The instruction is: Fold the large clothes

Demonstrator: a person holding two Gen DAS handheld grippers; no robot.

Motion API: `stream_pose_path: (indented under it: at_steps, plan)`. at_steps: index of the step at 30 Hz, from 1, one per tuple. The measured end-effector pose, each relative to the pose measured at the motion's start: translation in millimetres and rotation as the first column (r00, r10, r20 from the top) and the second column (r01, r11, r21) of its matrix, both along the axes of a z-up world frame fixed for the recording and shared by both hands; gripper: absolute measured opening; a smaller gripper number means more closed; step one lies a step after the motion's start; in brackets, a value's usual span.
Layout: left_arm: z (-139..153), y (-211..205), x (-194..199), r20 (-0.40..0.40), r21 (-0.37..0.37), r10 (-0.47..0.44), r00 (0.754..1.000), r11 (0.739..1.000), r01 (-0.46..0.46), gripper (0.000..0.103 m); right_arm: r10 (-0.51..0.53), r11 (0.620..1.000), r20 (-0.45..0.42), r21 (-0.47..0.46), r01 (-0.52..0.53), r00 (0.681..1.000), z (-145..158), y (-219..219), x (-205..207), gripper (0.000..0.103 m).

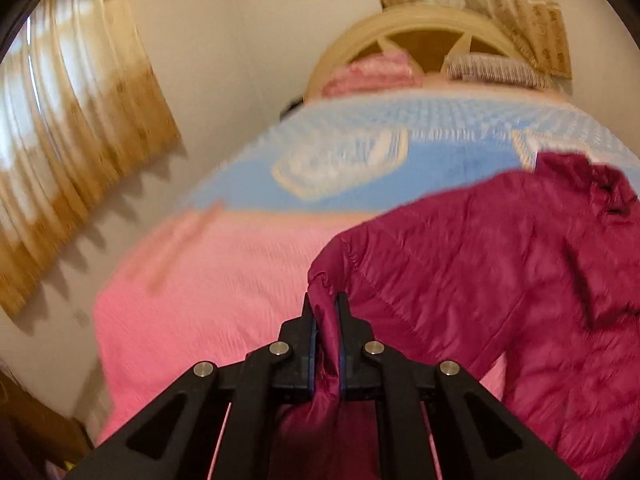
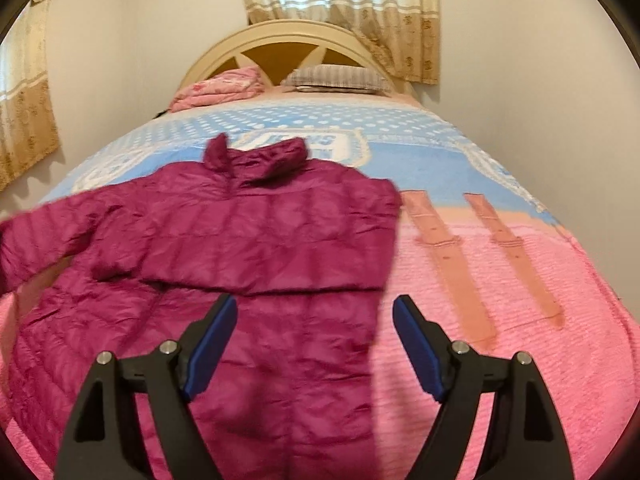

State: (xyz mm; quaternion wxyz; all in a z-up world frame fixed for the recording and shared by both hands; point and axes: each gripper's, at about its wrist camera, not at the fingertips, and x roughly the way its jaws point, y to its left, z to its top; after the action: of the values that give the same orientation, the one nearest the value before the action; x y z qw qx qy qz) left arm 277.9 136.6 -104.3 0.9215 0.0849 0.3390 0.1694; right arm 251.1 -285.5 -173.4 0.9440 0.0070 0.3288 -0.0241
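Observation:
A magenta quilted jacket (image 2: pixel 248 248) lies spread on the bed, collar toward the headboard, its right side folded over the body. In the left wrist view the jacket (image 1: pixel 500 264) fills the right half. My left gripper (image 1: pixel 327 312) is shut on the jacket's sleeve cuff, and the cloth bunches between its pads. My right gripper (image 2: pixel 314 312) is open and empty, hovering over the jacket's lower right part, its blue pads (image 2: pixel 212 344) wide apart.
The bed has a pink and blue blanket (image 2: pixel 500 280). A pink folded cover (image 2: pixel 218 90) and a striped pillow (image 2: pixel 340 78) lie by the cream headboard (image 2: pixel 280 40). Curtains (image 2: pixel 340 8) hang behind, and a wall runs along the bed's left side.

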Motion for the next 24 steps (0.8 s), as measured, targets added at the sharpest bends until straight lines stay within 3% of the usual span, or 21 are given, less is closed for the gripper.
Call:
stream_pose_path:
  at_steps: [5,9,13,17,18,19,21,22,24]
  plan:
    - [41,-63,12,0.059,0.073,-0.119,0.991,0.991,0.115,0.006,-0.075,0.997,0.003,-0.009,0.075,0.997,7,-30,5,0.082]
    - [59,-138,19,0.088,0.091,-0.255,0.963,0.965,0.247,0.006,-0.126,0.992,0.009,0.002,0.126,0.992,12,-57,2,0.082]
    - [57,-221,35,0.08,0.116,-0.376,0.923,0.923,0.366,0.006,-0.162,0.987,0.011,0.015,0.162,0.987,11,-81,-8,0.082]
    - [48,-284,48,0.09,0.056,-0.456,0.885,0.89,0.453,0.012,-0.194,0.98,0.0,0.034,0.194,0.981,4,-101,-17,0.082]
    - [45,-296,48,0.089,0.052,-0.471,0.878,0.882,0.468,0.027,-0.202,0.979,-0.009,0.038,0.202,0.979,1,-106,-18,0.082]
    - [43,-307,50,0.084,0.053,-0.478,0.875,0.879,0.475,0.06,-0.209,0.977,-0.018,0.042,0.21,0.978,-2,-110,-19,0.082]
    - [43,-316,49,0.124,0.052,-0.47,0.874,0.883,0.467,0.097,-0.219,0.974,-0.03,0.047,0.22,0.975,-6,-116,-21,0.082]
    - [44,-313,47,0.168,0.06,-0.463,0.87,0.886,0.46,0.098,-0.22,0.974,-0.035,0.053,0.221,0.975,-7,-117,-21,0.082]
    - [43,-310,46,0.17,0.066,-0.457,0.873,0.889,0.452,0.098,-0.212,0.974,-0.041,0.069,0.214,0.976,-8,-116,-21,0.082]
